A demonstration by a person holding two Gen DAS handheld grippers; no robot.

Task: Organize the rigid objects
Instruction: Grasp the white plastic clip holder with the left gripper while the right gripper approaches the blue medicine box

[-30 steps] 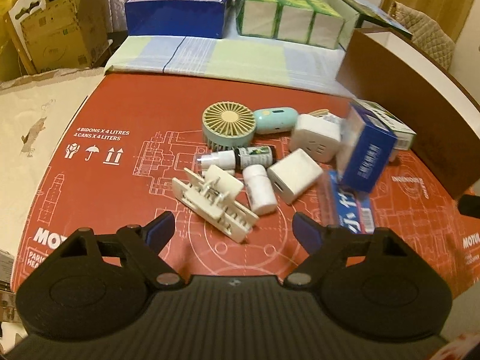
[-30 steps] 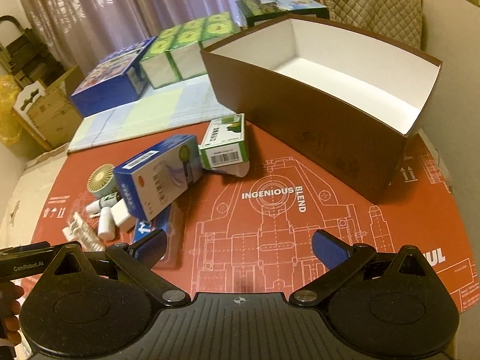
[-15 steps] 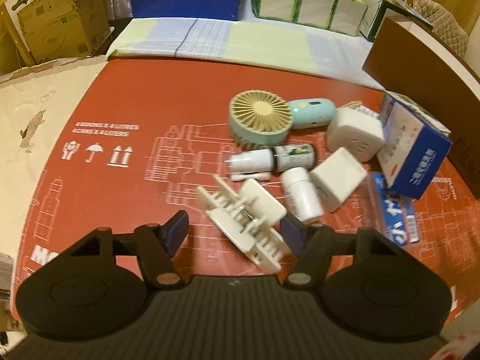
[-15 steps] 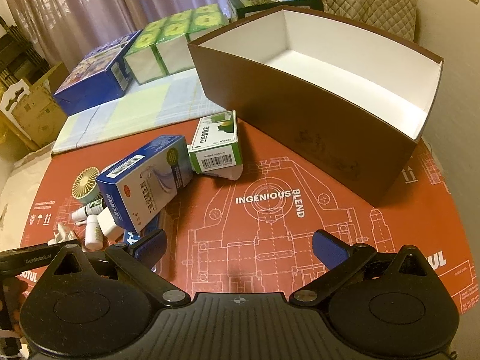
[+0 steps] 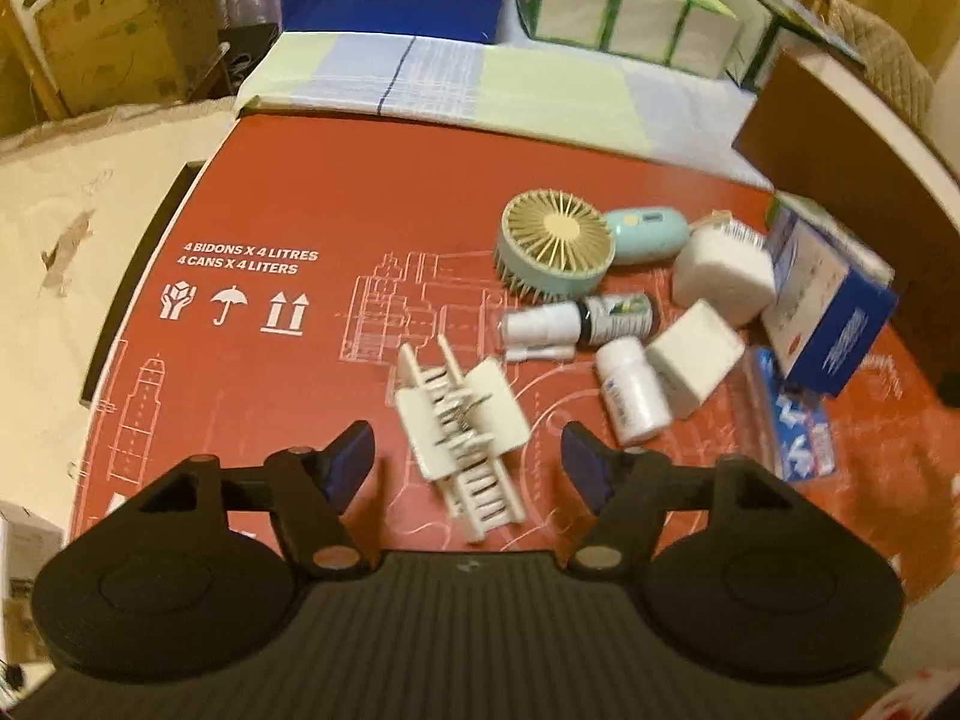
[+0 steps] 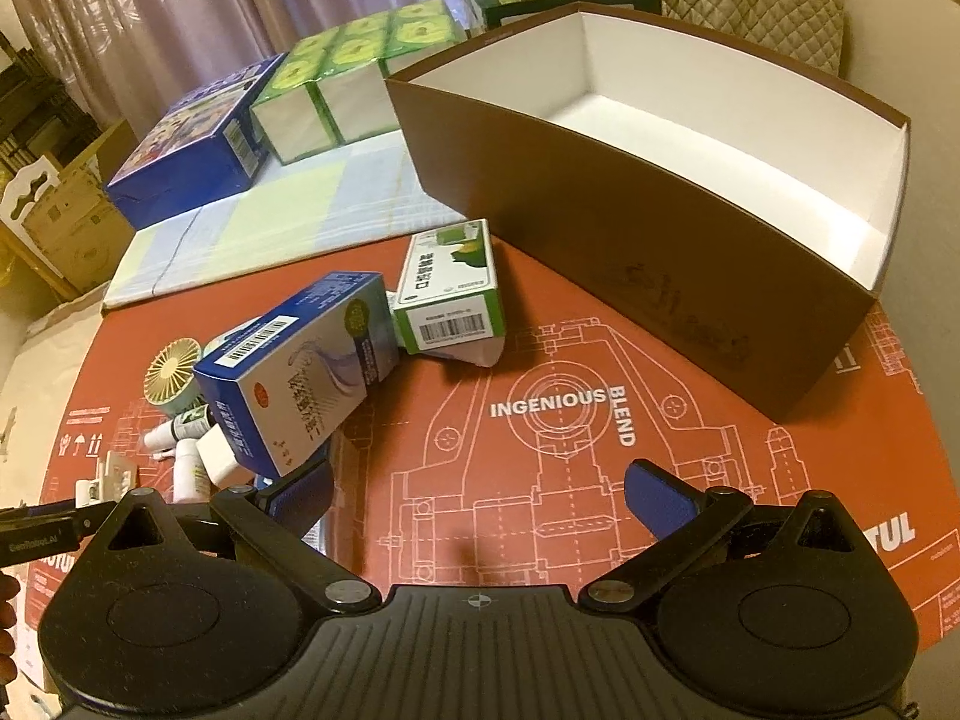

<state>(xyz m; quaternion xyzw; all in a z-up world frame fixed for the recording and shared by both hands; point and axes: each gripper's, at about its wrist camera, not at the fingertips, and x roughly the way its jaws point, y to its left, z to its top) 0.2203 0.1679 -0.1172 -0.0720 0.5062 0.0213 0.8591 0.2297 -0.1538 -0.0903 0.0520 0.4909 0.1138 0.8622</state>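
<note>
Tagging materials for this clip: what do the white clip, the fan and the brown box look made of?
Clip: matte white plastic, moulded teeth, probably a metal spring. Fan: smooth plastic, mint shell, cream grille. Brown box: likely cardboard, thin flat walls, white lining.

Clip [image 5: 459, 426]: cream plastic, toothed, lying flat at the near left of the pile.
Fan [image 5: 555, 246]: round, mint rim, beige grille, far side, tilted.
Spray bottle [image 5: 576, 324]: on its side, white cap pointing left.
Pill bottle [image 5: 630, 399]: white, lying down, right of the clip.
White blocks [image 5: 696, 354]: two, touching.
Blue box [image 6: 300, 369]: tilted, leaning on the pile.
Green box [image 6: 450, 291]: far right.
Brown bin [image 6: 636, 276]: open, white inside, far right.
</note>
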